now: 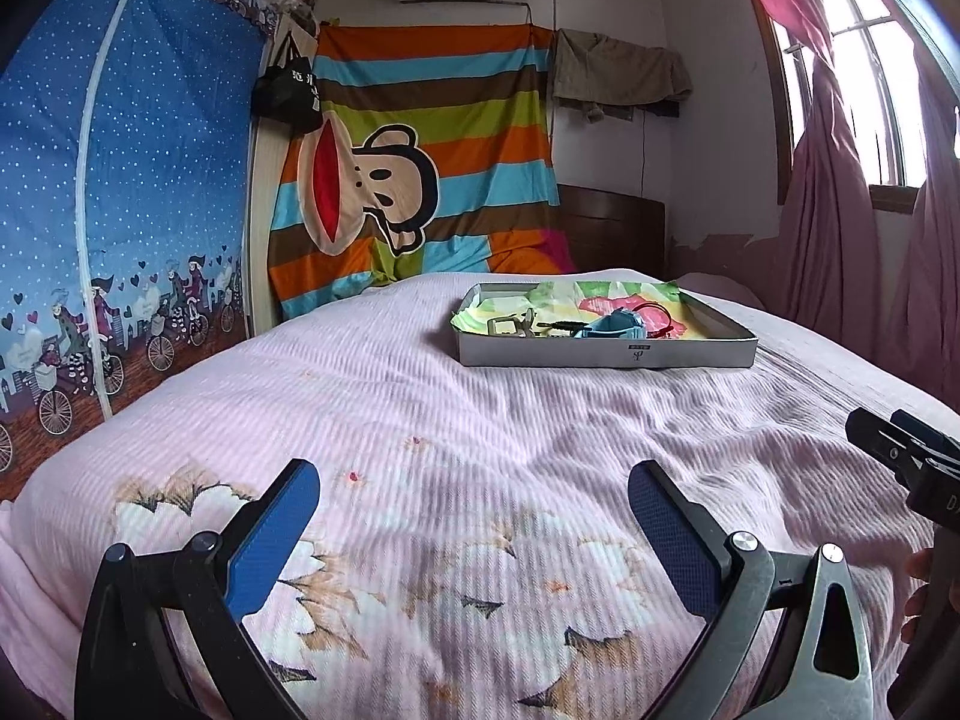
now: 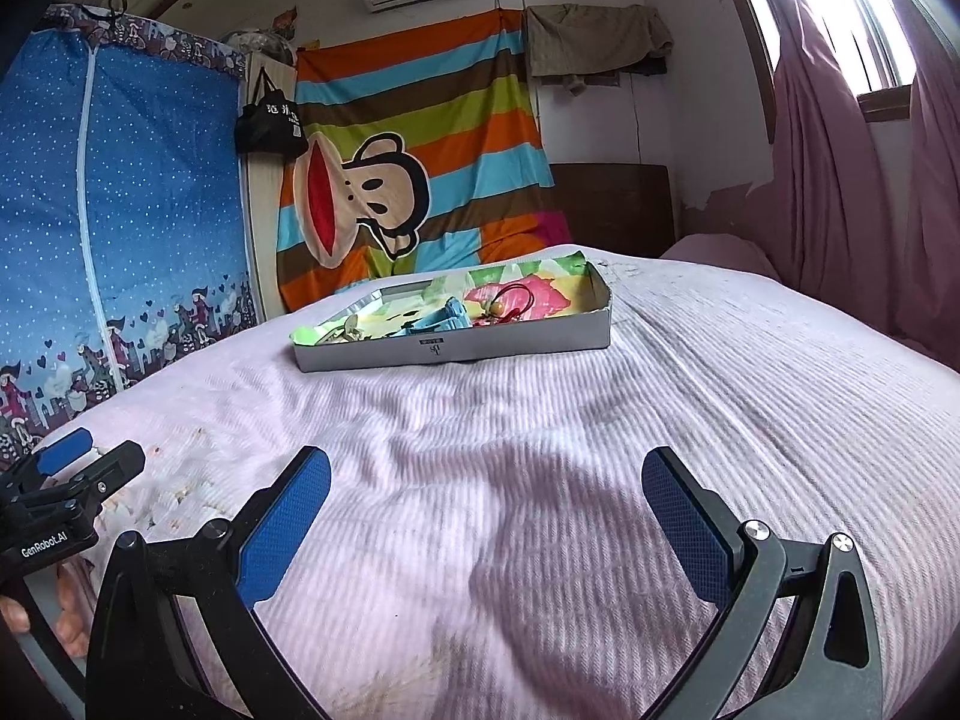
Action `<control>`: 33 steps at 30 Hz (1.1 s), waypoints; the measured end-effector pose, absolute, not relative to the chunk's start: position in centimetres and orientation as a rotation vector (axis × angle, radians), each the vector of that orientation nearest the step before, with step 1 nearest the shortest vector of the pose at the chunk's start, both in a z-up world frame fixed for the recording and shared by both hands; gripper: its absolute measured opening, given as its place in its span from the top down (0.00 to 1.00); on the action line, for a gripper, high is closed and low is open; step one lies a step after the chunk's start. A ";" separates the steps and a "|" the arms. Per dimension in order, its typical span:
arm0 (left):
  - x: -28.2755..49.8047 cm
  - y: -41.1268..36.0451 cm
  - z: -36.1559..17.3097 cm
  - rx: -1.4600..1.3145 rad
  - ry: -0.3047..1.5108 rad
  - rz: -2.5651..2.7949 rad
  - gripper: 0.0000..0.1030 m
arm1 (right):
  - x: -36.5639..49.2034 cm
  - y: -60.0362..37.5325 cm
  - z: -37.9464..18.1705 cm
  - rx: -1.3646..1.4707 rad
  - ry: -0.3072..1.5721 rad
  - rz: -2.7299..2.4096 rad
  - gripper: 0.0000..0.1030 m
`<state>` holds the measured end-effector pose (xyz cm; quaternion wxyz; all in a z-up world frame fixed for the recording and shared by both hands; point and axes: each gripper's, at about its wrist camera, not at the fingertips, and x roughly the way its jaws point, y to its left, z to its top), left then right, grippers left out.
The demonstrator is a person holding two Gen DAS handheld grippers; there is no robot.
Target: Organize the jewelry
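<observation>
Shallow grey rectangular cardboard tray (image 1: 606, 354), lined with glossy multicoloured paper, far on ribbed pink floral bedspread (image 1: 420, 420). Inside: blue fabric piece (image 1: 618, 324), thin red cord loop (image 2: 519, 300). Left tongs (image 1: 474, 528) and right tongs (image 2: 486, 516), textured blue pads, both spread wide, empty, near bed edge.

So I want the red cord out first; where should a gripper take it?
Probably the red cord where its loop arches free over the pink lining, taken from above by the right gripper. The tray wall blocks a low approach.
</observation>
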<state>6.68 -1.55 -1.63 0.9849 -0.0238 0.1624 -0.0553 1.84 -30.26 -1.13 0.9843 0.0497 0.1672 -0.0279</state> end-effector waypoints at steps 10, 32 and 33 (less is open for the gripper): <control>6.0 -1.5 -0.6 -0.046 0.269 -0.107 0.00 | 1.7 -29.2 -0.9 0.087 0.303 -0.052 0.01; 5.7 -1.8 -0.7 -0.038 0.267 -0.105 0.00 | 1.2 -28.5 -1.3 0.067 0.294 -0.051 0.01; 5.7 -1.8 -0.7 -0.038 0.266 -0.105 0.00 | 1.2 -28.5 -1.3 0.068 0.294 -0.051 0.01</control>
